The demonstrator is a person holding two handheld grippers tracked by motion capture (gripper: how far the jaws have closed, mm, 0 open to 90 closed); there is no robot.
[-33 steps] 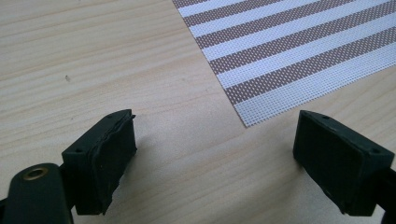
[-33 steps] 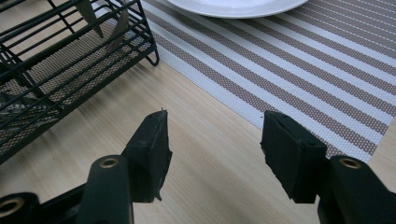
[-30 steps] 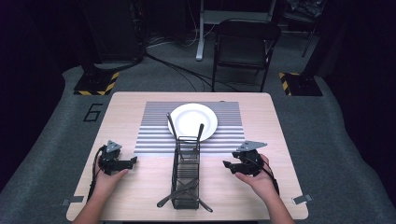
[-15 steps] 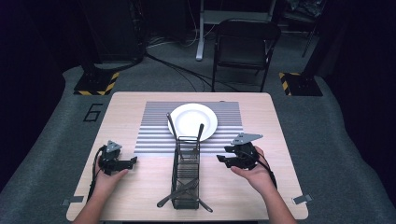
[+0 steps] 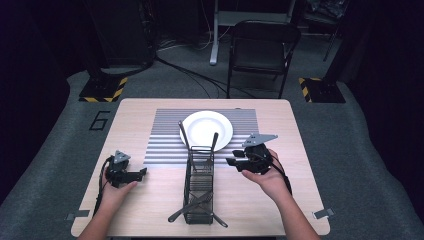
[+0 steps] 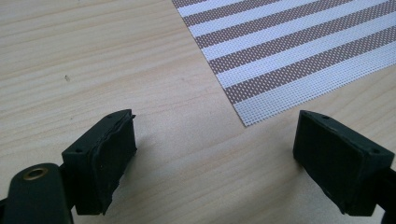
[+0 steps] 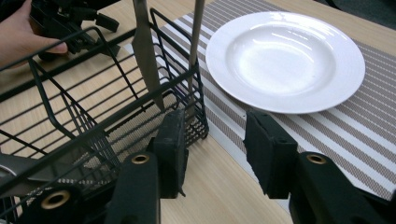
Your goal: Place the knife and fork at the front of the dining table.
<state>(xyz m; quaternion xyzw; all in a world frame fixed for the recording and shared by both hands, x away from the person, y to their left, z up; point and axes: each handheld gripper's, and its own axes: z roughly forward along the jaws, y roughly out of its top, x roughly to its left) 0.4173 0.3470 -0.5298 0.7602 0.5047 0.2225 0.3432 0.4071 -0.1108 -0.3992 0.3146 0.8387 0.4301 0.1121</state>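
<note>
Right now right gripper (image 5: 234,163) empty, jaws just been closing, nothing between them, beside wire cutlery basket (image 5: 199,186) holding utensils, near white plate (image 5: 206,130); left gripper (image 5: 142,173) released over bare table (image 6: 84,60) by striped placemat (image 6: 289,46)

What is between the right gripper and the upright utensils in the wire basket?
High view: bare tabletop separates right gripper from wire basket, whose mesh surrounds the utensils.
</note>
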